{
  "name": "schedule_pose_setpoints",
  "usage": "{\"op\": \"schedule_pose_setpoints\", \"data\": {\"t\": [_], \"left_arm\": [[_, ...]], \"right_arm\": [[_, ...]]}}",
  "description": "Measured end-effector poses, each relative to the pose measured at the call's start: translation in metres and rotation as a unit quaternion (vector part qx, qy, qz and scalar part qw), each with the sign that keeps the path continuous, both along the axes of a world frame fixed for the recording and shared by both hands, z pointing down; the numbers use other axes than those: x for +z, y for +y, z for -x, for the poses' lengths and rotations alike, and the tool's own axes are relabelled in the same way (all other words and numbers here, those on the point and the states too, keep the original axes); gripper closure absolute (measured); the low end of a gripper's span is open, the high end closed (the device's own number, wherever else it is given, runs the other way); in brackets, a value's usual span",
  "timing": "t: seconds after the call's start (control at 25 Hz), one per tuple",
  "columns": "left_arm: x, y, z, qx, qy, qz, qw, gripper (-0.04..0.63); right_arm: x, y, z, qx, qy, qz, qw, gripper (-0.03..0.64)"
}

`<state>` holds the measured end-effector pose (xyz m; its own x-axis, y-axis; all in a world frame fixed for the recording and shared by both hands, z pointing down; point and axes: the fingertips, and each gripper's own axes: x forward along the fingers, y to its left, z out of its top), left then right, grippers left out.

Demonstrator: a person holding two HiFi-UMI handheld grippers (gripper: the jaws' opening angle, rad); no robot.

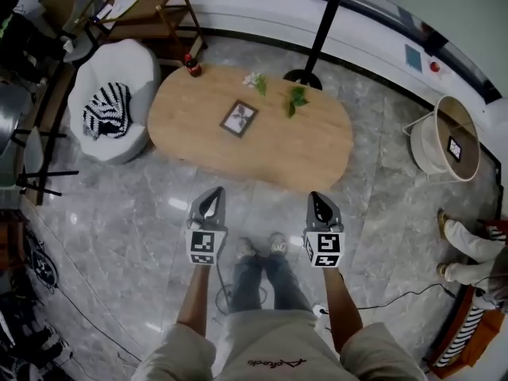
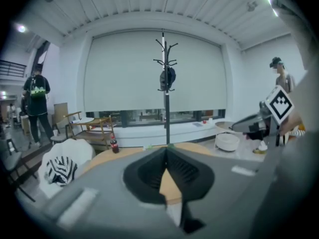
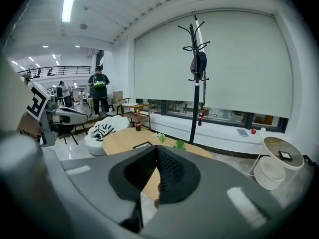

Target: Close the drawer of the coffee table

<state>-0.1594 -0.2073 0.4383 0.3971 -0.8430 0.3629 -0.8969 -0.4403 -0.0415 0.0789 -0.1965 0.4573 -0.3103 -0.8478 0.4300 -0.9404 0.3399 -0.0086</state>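
Left gripper (image 1: 212, 193), right gripper (image 1: 317, 198) closed above marble floor (image 1: 119, 213).

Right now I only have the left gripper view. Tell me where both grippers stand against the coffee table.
Observer: In the head view the left gripper and right gripper hang over the floor, short of the coffee table's near edge.
Operator: Report the right jaws.
Observer: The right gripper view shows them together, nothing between them.
Operator: Check for the drawer.
Observer: From above, no drawer sticks out of the table's near side.
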Motion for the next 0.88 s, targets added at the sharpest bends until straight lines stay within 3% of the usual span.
{"op": "schedule_pose_setpoints", "data": {"t": [0.28,0.88], "left_arm": [[-0.070,0.033,-0.012,0.002,0.035,-0.010,0.9993,0.594],[-0.189,0.050,0.009,-0.014,0.056,-0.053,0.9969,0.594]], "right_arm": [[-0.077,0.032,-0.004,0.002,-0.005,-0.008,1.000,0.612],[-0.189,0.043,-0.022,0.027,-0.001,-0.070,0.997,0.612]]}}
